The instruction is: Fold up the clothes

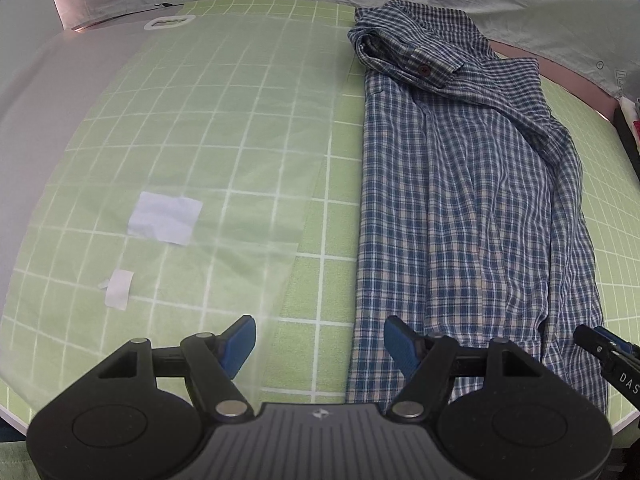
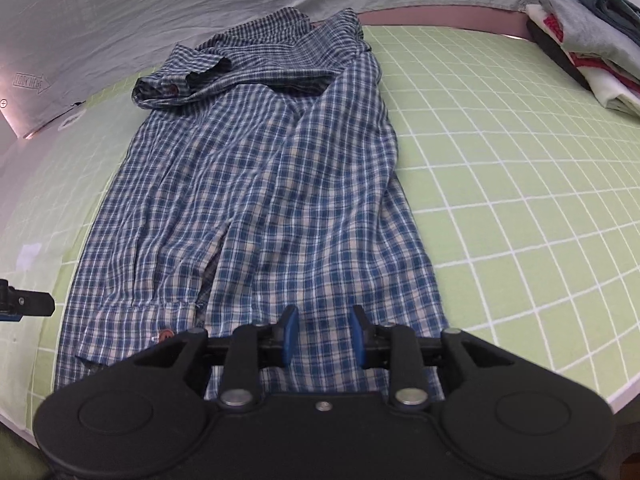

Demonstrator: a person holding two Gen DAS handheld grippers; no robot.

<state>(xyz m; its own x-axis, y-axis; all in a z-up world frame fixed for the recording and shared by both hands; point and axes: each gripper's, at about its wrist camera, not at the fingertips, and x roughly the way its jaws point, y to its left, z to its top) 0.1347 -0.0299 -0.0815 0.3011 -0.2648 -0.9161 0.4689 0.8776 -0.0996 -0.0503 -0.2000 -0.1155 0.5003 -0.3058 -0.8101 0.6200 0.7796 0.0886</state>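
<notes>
Left wrist view: the plaid shirt [image 1: 460,208] is lying lengthwise on the green grid mat [image 1: 248,128], its edge just under the left gripper [image 1: 320,344], whose jaws are gaping wide and empty; bare mat is spreading leftward.

Right wrist view: the right gripper [image 2: 324,336] is hovering over the shirt's near hem, jaws parted narrowly, holding nothing; open mat is stretching rightward toward stacked clothes [image 2: 580,40].

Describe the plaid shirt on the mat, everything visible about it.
The plaid shirt is thin woven cloth, checked in blue, white and cream, lightly wrinkled. It lies flat and lengthwise on the green grid mat, already narrowed, with a sleeve doubled back across the far end, its buttoned cuff on top. A brown button shows near the hem. The right gripper hangs over the near hem, jaws apart, nothing pinched; the left gripper hangs open at its left edge.
</notes>
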